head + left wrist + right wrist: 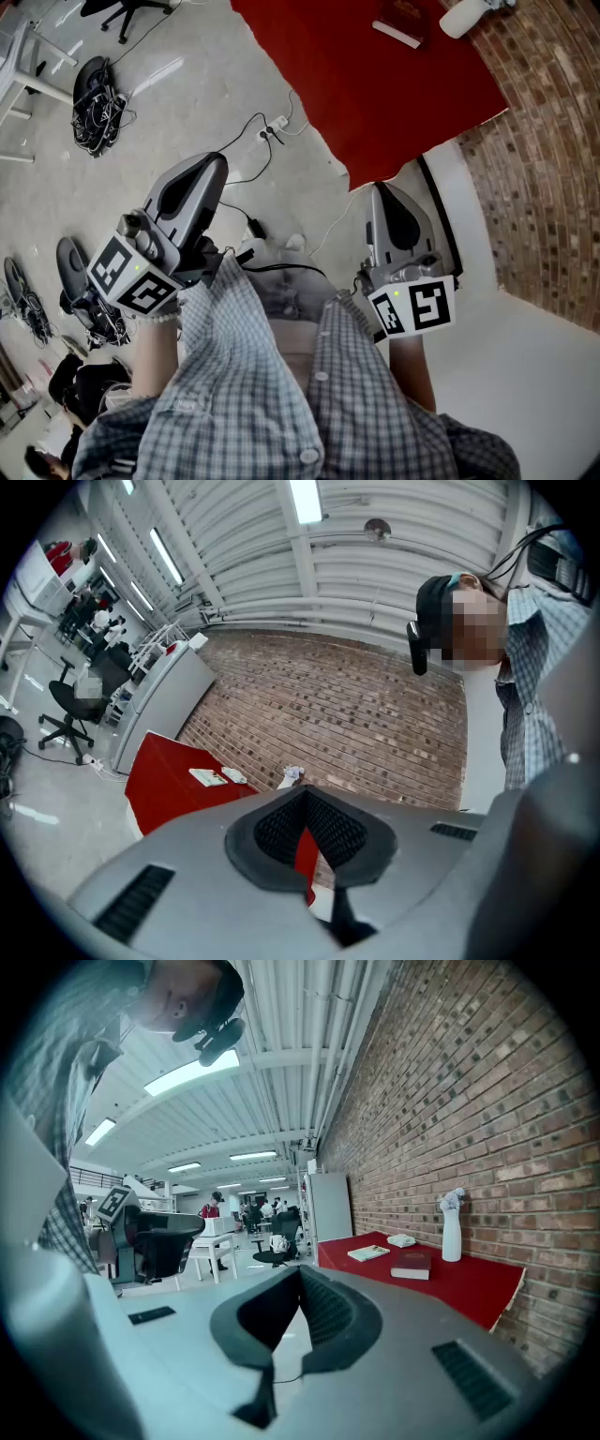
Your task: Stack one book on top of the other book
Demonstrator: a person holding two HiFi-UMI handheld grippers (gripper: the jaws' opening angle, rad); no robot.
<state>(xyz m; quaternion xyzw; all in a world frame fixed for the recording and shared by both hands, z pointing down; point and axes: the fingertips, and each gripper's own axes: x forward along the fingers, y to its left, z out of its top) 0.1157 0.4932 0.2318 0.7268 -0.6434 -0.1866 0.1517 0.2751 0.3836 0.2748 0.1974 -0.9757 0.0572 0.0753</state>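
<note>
Red cloth covers the table (375, 84) against the brick wall (544, 187), where the task's two books wait unstacked. The dark book (412, 1265) lies flat near the vase (451, 1227) and the pale book (368, 1253) lies flat a little farther along, the two near each other but not touching. The person stands off the table's corner, apparently out of reach of either, with a stretch of floor (216, 103) between. Both tools are carried close to the chest, likely a rest pose for the approach rather than a working one. The left gripper (211, 169) points about level, its jaws pressed together on nothing. The right gripper (382, 192), tipped slightly down toward the table, is likewise closed and empty. By the look of it, stacking has not begun, and the jaws would need to part before either book could be taken by its edge.
</note>
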